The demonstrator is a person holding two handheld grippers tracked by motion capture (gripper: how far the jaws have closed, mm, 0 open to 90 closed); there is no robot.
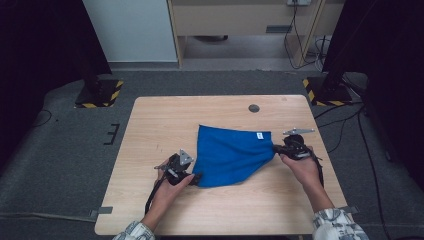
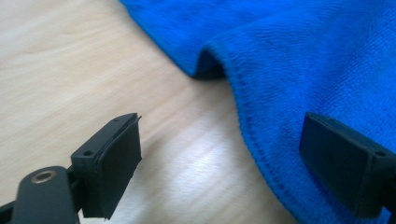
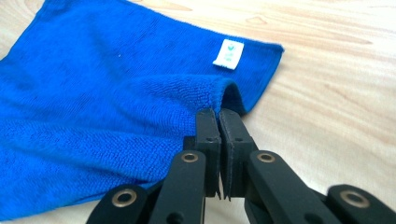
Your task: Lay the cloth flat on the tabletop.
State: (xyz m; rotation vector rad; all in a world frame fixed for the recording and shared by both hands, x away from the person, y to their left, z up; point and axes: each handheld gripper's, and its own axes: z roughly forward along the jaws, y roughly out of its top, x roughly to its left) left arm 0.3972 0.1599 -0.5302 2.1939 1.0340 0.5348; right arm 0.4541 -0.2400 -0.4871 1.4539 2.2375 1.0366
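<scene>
A blue cloth [image 1: 230,155] lies on the wooden table [image 1: 160,125], with a small white label [image 1: 260,135] near its far right corner. My right gripper [image 1: 276,148] is shut on the cloth's right edge, and in the right gripper view the cloth [image 3: 93,93] bunches up into the closed right gripper [image 3: 218,116], just below the label [image 3: 229,53]. My left gripper [image 1: 196,177] sits at the cloth's near left corner. In the left gripper view the left gripper [image 2: 224,140] is open, with the hemmed edge of the cloth [image 2: 303,56] running between its jaws, one jaw over bare wood and the other over the cloth.
A dark round hole [image 1: 254,108] sits near the table's far edge. On the floor behind stand two posts with yellow-and-black striped bases [image 1: 100,92] [image 1: 322,90], and cables trail at the right.
</scene>
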